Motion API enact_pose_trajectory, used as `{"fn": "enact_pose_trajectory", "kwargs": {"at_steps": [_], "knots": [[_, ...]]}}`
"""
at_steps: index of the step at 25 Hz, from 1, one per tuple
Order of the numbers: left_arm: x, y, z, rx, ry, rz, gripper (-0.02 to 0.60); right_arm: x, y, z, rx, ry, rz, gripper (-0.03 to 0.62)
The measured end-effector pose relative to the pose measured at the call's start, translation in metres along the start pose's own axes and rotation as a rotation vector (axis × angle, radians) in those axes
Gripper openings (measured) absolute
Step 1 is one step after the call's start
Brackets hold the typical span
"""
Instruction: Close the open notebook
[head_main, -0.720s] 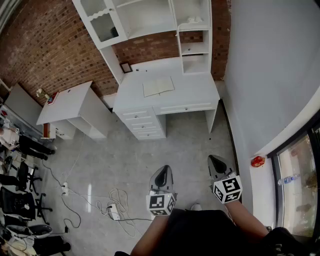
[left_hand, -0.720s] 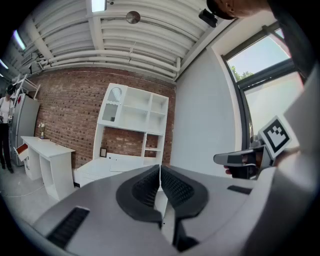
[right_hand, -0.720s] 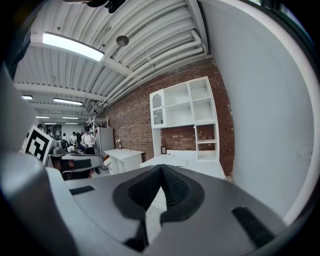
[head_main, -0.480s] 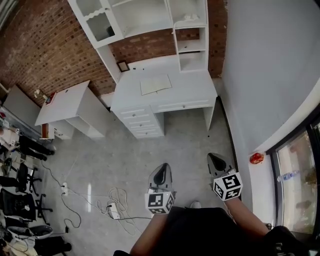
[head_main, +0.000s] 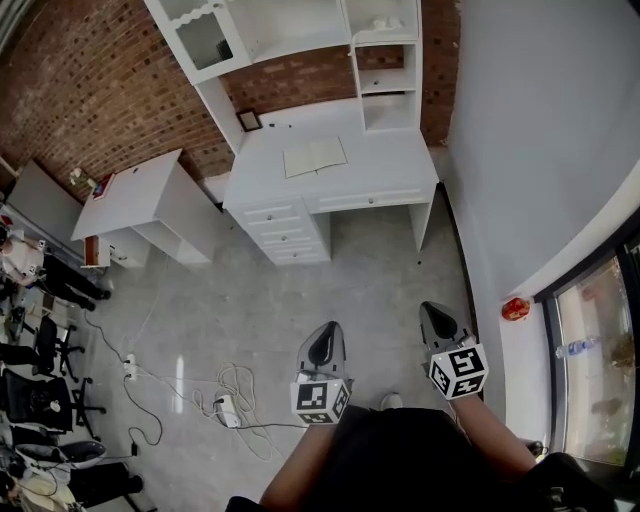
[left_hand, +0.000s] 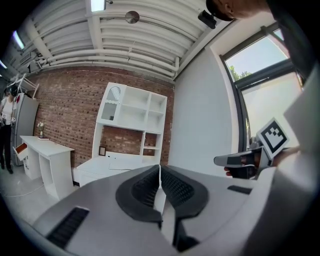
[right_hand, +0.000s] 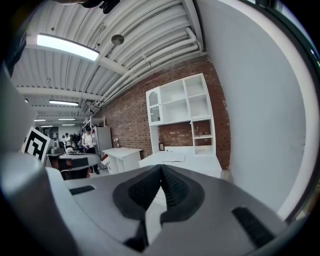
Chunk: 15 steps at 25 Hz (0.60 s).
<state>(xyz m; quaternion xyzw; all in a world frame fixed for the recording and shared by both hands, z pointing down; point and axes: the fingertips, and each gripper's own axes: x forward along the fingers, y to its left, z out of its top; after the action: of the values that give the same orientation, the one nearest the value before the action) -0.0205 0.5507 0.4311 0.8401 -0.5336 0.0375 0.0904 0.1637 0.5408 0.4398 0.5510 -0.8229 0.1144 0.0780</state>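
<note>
The open notebook (head_main: 315, 157) lies flat on the white desk (head_main: 390, 165) at the far side of the room, under a white shelf unit. Both grippers are held low over the floor, a good way short of the desk. My left gripper (head_main: 324, 343) is shut with nothing in it, and my right gripper (head_main: 436, 320) is shut and empty too. In the left gripper view the desk (left_hand: 107, 164) shows ahead beyond the shut left gripper (left_hand: 159, 168). In the right gripper view the notebook (right_hand: 172, 158) lies past the shut right gripper (right_hand: 161, 168).
A second white desk (head_main: 130, 205) stands left of the main one. Cables and a power strip (head_main: 226, 409) lie on the floor at my left. A grey wall (head_main: 540, 150) runs along the right, with a red object (head_main: 515, 308) on the window sill. Chairs (head_main: 35, 395) crowd the far left.
The desk and notebook have shifted slightly up and right in the head view as the view moved. Both grippers stay shut, in nearly the same place.
</note>
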Motion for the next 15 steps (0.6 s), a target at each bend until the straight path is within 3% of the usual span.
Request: {"fn": "enact_pose_trajectory", "kwargs": {"at_steps": [4, 7, 8, 9, 10, 15], "knots": [[-0.003, -0.002, -0.002, -0.003, 0.002, -0.015, 0.012, -0.003, -0.006, -0.005, 0.013, 0.013, -0.011, 0.005], [-0.004, -0.003, -0.006, -0.004, -0.001, -0.019, 0.016, -0.008, -0.013, -0.005, 0.025, -0.01, -0.015, 0.084], [-0.004, -0.004, -0.007, -0.003, -0.001, -0.024, 0.034, -0.01, -0.016, -0.004, 0.025, -0.025, -0.021, 0.127], [-0.003, -0.006, -0.007, -0.001, -0.001, -0.031, 0.091, -0.013, -0.019, -0.002, 0.024, -0.041, -0.028, 0.154], [-0.003, -0.007, -0.007, 0.002, -0.001, -0.036, 0.133, -0.016, -0.022, 0.0, 0.023, -0.055, -0.033, 0.155], [-0.004, -0.008, -0.012, 0.013, 0.004, -0.025, 0.246, -0.02, -0.031, -0.009, 0.052, -0.046, -0.012, 0.285]]}}
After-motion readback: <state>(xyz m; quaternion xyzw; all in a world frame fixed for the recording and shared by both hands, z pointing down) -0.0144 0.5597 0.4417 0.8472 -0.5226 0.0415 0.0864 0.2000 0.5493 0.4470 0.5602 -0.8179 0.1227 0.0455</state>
